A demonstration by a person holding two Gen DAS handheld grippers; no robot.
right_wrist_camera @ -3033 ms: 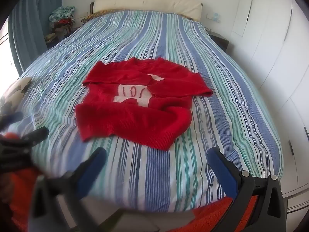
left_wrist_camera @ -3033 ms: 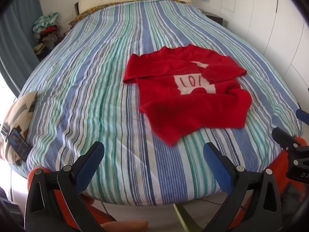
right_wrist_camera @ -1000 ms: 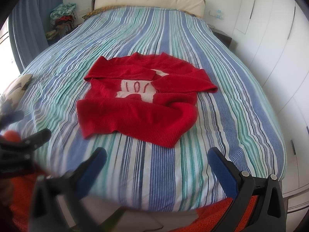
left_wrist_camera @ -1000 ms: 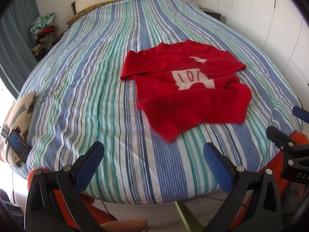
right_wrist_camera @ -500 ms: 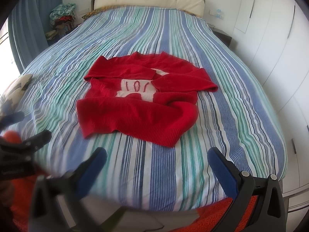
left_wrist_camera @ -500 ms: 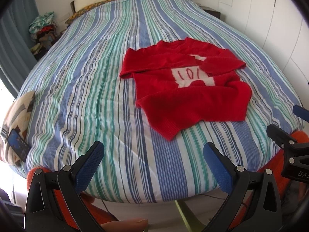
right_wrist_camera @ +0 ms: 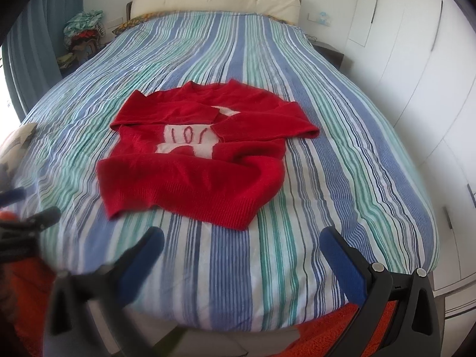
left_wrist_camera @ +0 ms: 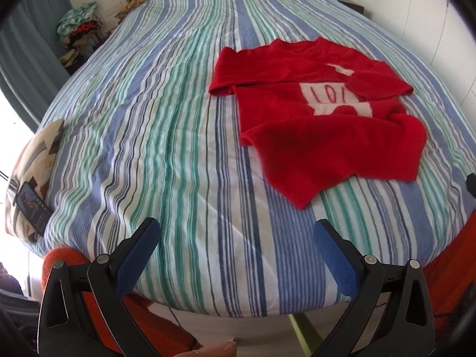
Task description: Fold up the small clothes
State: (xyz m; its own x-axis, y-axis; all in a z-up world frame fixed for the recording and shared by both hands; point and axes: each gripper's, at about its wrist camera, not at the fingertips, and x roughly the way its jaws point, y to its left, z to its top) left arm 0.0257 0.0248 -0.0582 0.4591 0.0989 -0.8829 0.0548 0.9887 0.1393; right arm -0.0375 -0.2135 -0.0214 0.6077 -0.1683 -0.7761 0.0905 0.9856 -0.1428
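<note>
Approach step, nothing grasped: left gripper and right gripper both spread wide and empty, red sweater lying ahead beyond the fingertips on the striped bed, sleeves apparently folded in already; next, reaching for the hem.

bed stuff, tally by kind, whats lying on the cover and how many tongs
red sweater: 1
patterned cushion: 1
phone, on the cushion: 1
tongs, left tongs and right tongs: 2
total: 5
</note>
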